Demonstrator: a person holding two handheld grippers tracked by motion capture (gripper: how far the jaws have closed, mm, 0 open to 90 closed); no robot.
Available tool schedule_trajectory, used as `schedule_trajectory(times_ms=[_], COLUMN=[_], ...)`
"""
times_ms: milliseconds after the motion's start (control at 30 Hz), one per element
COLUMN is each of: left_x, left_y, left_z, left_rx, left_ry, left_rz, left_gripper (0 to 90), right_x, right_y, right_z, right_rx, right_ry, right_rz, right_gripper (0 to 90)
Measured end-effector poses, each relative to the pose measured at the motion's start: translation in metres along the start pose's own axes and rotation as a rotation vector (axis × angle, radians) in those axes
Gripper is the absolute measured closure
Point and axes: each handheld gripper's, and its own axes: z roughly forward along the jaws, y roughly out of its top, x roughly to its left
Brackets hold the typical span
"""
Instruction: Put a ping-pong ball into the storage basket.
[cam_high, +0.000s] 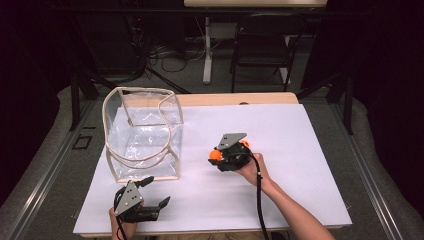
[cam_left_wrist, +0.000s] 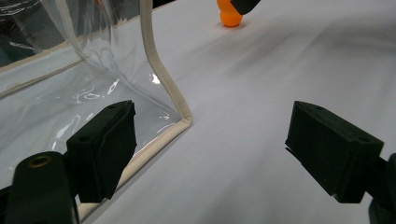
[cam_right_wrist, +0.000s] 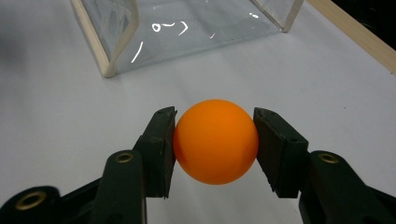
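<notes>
- Your right gripper (cam_right_wrist: 215, 142) holds the orange ball (cam_right_wrist: 216, 141): the two black pads (cam_right_wrist: 163, 144) press on its left and right sides, and the ball sits fully between them.
- In the high view, your right gripper (cam_high: 220, 156) is a little right of the middle of the white table sheet (cam_high: 300, 150), and the orange ball (cam_high: 215, 155) shows at its tip, pointing toward 9 o'clock.
- Your right hand (cam_high: 250, 170) comes to it from about 5 o'clock, and the black cable (cam_high: 259, 200) goes back along your forearm.
- From the ball, the clear plastic bag (cam_high: 145, 137) with the beige trim stands at about 10 o'clock, apart from the ball, with bare sheet between them.
- In the right gripper view, the clear plastic bag (cam_right_wrist: 187, 32) is at 12 o'clock beyond the ball.
- Your left gripper (cam_left_wrist: 210, 149) is wide open, and nothing is between its jaws except the white sheet.
- In the high view, your left gripper (cam_high: 155, 192) is near the front edge of the table, at about 6 o'clock from the bag and just beside its near bottom edge.
- In the left gripper view, the beige corner of the clear plastic bag (cam_left_wrist: 184, 122) lies on the sheet just beside the left pad (cam_left_wrist: 105, 149); I cannot tell if they touch.
- In that same view, the orange ball (cam_left_wrist: 231, 17) is far off at 12 o'clock, under the other gripper.
</notes>
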Motion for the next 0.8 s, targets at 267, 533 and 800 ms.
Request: schedule_trajectory(times_ms=[267,533,800], left_x=[0.0,-0.001,0.0], left_y=[-0.001,0.001,0.001], left_z=[0.0,-0.001,-0.002], left_rx=[-0.004,-0.02,-0.021], left_ry=[0.002,0.013,0.008], left_rz=[-0.013,0.005,0.004], left_gripper=[15.7,15.7,15.7], right_x=[-0.005,-0.005,-0.007], right_y=[0.01,0.018,0.028], right_z=[0.0,0.007,0.007], right_rx=[0.009,0.024,0.017], right_ry=[-0.007,-0.004,-0.005], right_rz=[0.003,-0.005,-0.011], right_gripper=[50.6,50.6,50.6])
